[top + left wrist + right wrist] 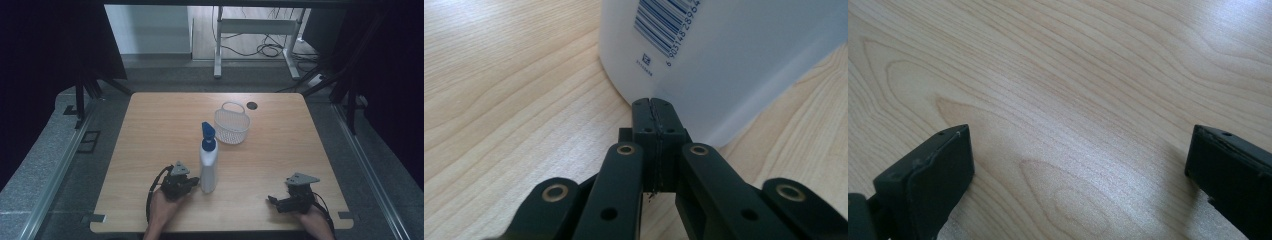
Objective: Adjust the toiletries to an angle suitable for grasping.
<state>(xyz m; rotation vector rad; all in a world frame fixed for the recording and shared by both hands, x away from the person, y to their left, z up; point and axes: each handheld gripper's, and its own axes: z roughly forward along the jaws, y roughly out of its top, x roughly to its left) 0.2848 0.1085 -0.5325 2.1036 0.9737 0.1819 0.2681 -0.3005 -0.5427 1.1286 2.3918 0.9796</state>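
- Spray bottle [208,167]: white plastic body, blue trigger head on top. Stands upright near the front of the table, left of centre; long axis vertical.
- Blue nozzle points toward the far edge of the table, roughly toward the basket.
- Left gripper view: the bottle's [724,60] wall is smooth, matte, slightly translucent white, rounded at the base corner; a blue barcode with printed digits sits on its lower face.
- Left gripper [189,184]: jaws pressed flat together with nothing between them, their tips right at the bottle's lower wall; whether they touch it I cannot tell. It lies low at the bottle's left side.
- Right gripper [274,201]: jaws spread wide over bare wood, holding nothing; sits near the front right of the table, well apart from the bottle.
- Basket [231,125]: white wire mesh, oval, with a thin loop handle; just behind and to the right of the bottle.
- Table [280,165]: pale wood, flowing grain, soft sheen.
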